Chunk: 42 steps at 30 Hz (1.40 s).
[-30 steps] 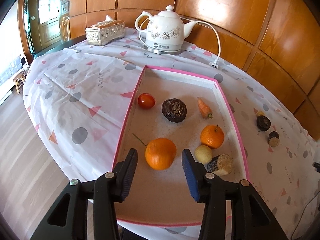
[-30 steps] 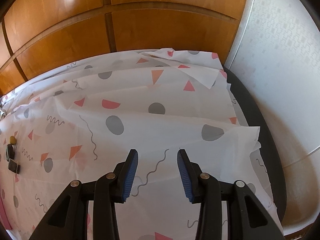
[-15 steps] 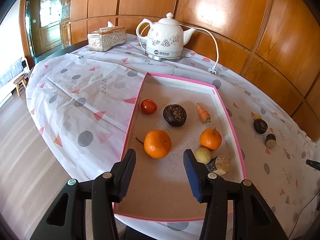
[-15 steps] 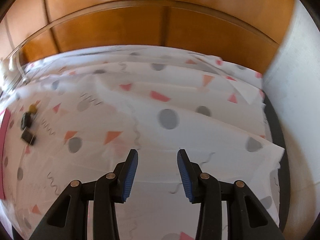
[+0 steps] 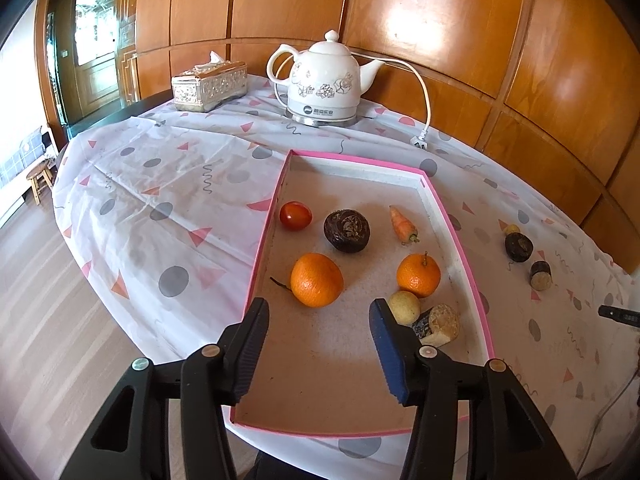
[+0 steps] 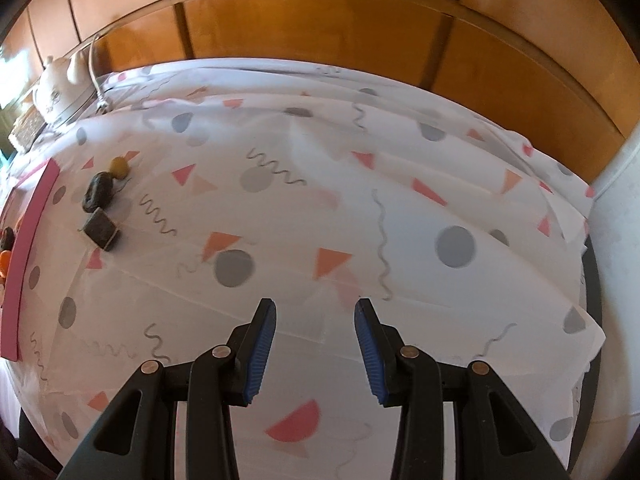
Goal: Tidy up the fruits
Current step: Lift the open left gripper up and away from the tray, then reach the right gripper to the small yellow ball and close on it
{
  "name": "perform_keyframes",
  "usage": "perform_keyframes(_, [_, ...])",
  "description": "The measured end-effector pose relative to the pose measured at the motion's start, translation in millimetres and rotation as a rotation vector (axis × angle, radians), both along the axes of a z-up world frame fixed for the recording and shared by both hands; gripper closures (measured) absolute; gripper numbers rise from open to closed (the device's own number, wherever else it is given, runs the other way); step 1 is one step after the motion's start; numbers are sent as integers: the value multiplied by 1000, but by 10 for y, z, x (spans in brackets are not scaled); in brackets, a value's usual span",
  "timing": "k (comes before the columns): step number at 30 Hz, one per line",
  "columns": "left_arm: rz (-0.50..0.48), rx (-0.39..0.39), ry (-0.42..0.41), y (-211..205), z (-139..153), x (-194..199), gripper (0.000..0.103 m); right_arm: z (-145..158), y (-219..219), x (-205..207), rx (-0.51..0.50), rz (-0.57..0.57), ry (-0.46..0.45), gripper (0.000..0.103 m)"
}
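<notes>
**Three pieces outside the tray, both grippers empty**

The main risk, as I judge it, is the round pieces rolling. The large orange (image 5: 316,279) sits loose on the tray (image 5: 264,240) floor, and a push from one finger instead of a square pinch could send it into the tomato (image 5: 295,215) or the dark round fruit (image 5: 346,231). The cloth (image 6: 360,216) on the bench is creased, so the three small pieces (image 6: 100,196) near its far edge, just beside the tray's pink wall, may skid if nudged.

The tray also holds a small carrot (image 5: 403,224), a smaller orange (image 5: 418,275), a pale yellow fruit (image 5: 404,307) and a cut brown chunk (image 5: 440,322) touching it (what it is, I cannot tell).

The left hand-held gripper (image 5: 318,344) hangs above the tray's near end, jaws wide apart, gripping nothing. The right hand-held gripper (image 6: 315,350) hovers over bare cloth, likewise parted and empty.
</notes>
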<state>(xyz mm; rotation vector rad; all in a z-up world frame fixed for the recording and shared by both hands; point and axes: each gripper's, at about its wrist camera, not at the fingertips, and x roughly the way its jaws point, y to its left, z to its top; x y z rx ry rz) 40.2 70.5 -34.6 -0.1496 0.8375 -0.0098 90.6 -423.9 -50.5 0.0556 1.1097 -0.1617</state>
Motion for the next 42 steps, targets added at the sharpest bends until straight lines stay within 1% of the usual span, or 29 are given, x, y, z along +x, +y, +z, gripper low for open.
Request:
perform_keyframes(10, [-3, 19, -26, 1, 49, -39, 49, -34, 470, 319, 35, 89, -7, 62])
perform_keyframes(18, [4, 17, -29, 49, 59, -53, 49, -59, 844, 573, 70, 149, -18, 62])
perform_keyframes(27, [15, 14, -27, 115, 53, -62, 48, 56, 1203, 906, 99, 196, -58, 62])
perform_keyframes(31, [21, 13, -27, 137, 49, -65, 47, 92, 1307, 1058, 111, 200, -69, 62])
perform_keyframes(35, [24, 14, -25, 167, 46, -73, 47, 103, 1413, 1242, 149, 191, -82, 62])
perform_keyframes(42, [29, 28, -29, 198, 52, -94, 47, 23, 1635, 1508, 160, 187, -72, 62])
